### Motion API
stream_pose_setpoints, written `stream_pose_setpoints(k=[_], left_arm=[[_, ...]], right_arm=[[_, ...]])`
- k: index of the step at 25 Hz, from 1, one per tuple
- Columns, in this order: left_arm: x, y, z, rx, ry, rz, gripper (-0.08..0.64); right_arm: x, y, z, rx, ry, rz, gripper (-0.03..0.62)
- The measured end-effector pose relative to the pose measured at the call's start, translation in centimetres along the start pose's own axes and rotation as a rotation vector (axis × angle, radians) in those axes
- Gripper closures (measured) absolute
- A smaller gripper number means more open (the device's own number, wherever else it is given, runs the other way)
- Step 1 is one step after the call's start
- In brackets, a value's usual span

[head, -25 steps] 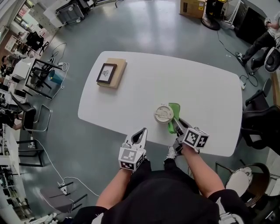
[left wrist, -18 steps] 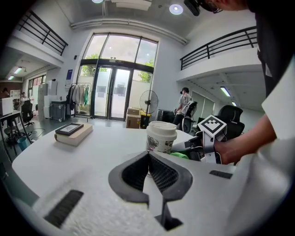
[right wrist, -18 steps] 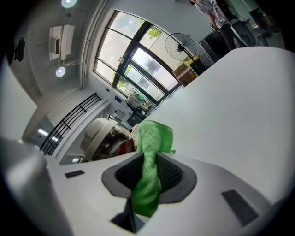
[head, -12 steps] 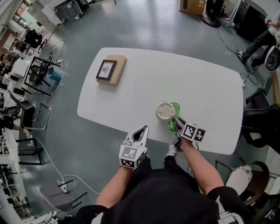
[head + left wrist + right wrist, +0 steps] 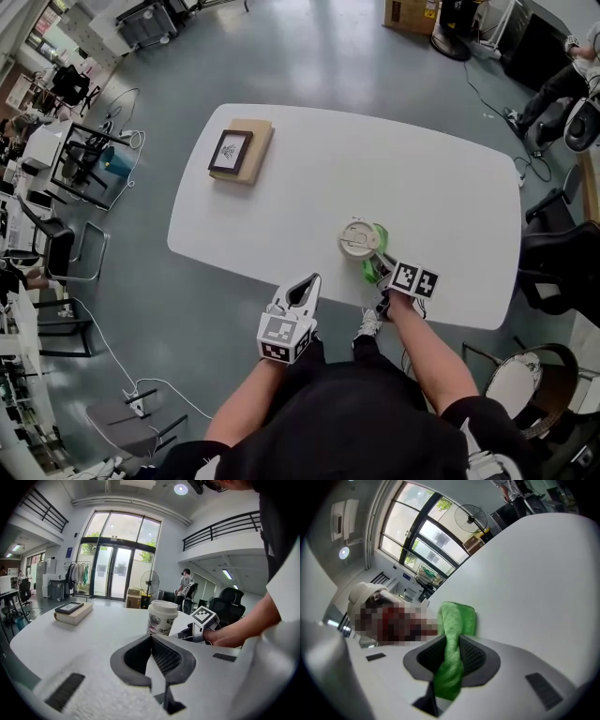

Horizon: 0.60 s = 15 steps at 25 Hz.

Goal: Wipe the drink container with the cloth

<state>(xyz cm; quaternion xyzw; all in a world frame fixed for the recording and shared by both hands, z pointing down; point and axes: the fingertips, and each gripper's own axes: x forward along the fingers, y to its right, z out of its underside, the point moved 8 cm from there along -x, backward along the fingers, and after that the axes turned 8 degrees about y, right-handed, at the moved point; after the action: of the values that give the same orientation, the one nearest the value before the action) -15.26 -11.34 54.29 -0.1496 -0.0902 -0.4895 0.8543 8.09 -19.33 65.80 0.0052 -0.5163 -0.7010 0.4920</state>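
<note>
A white paper drink cup (image 5: 358, 240) with a lid stands near the front of the white table (image 5: 422, 169). My right gripper (image 5: 382, 267) is shut on a green cloth (image 5: 374, 265) just right of and nearer than the cup, and the cloth reaches its side. In the right gripper view the cloth (image 5: 453, 630) runs between the jaws of the right gripper (image 5: 452, 643), with the cup (image 5: 362, 592) at the left, partly hidden. My left gripper (image 5: 303, 289) hangs off the table's front edge, shut and holding nothing. In its own view the left gripper (image 5: 150, 639) faces the cup (image 5: 161, 617).
A framed picture on a tan book (image 5: 239, 153) lies at the table's far left, also seen as the book (image 5: 72, 611) in the left gripper view. A black chair (image 5: 555, 262) stands at the table's right end. Desks and chairs line the left side of the room.
My right gripper has moved a little toward the cup with the cloth, which now bunches closer against the cup's side. The left gripper has hardly moved.
</note>
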Motion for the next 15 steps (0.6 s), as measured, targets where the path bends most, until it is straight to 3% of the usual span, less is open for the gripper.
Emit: stream_pose_setpoints(k=[3, 7, 15], left_arm=[[-0.2, -0.3, 0.0, 0.003, -0.005, 0.014, 0.551], [-0.2, -0.9, 0.0, 0.014, -0.011, 0.035, 0.551], [0.5, -1.3, -0.5, 0.021, 0.004, 0.086, 0.551]], right_arm=[[-0.7, 0.0, 0.0, 0.065, 0.038, -0.019, 0.5], [-2.3, -1.3, -0.7, 0.077, 0.107, -0.05, 0.5], [-7.3, -4.9, -3.5, -0.044, 0.333, -0.105, 0.5]])
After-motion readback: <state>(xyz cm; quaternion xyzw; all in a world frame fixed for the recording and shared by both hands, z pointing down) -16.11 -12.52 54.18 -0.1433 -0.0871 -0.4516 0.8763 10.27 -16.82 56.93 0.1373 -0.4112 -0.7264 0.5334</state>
